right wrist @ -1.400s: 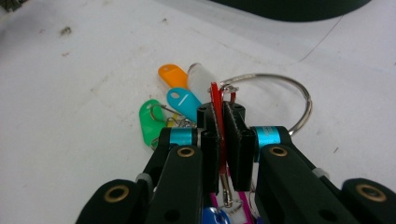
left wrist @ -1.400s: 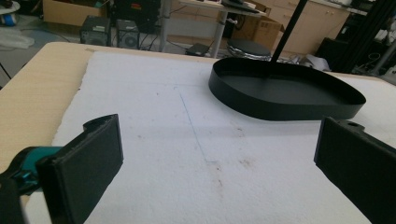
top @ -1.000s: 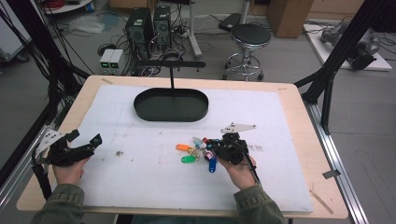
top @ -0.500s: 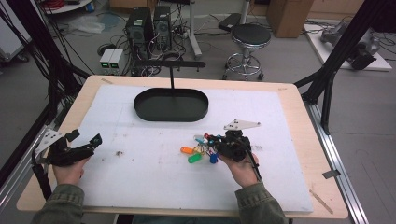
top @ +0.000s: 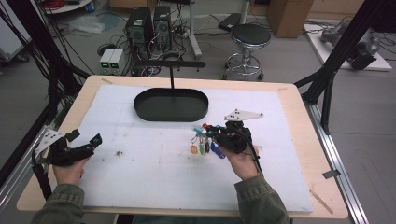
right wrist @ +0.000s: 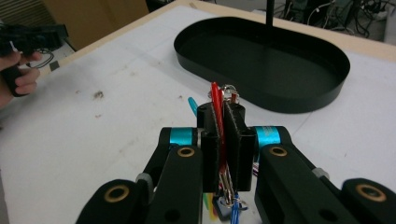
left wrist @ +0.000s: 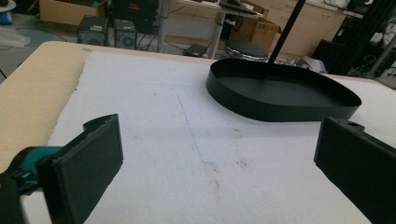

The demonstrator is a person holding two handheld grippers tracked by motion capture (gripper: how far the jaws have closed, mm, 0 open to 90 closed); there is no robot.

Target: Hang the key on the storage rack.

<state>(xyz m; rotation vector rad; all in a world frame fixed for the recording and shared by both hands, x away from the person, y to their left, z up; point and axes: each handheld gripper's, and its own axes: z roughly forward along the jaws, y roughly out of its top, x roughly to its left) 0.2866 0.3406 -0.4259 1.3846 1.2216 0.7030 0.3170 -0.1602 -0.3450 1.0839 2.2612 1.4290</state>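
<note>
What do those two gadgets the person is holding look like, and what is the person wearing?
Both are black. The right gripper has flat black pads, turquoise joints, brass-coloured pins, a black cable and a grey three-cornered plate on top. The left gripper also has a turquoise joint and a pale plate. The sleeves are olive green.

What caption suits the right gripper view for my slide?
Right gripper clamps a bunch of coloured key tags before the black oval tray.

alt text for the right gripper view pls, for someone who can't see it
The right tool is shut on a bunch of keys with coloured tags, a red tag sticking up between its black jaws. Beyond lie a white mat and an empty black oval tray; at far left a hand holds the left tool.
</note>
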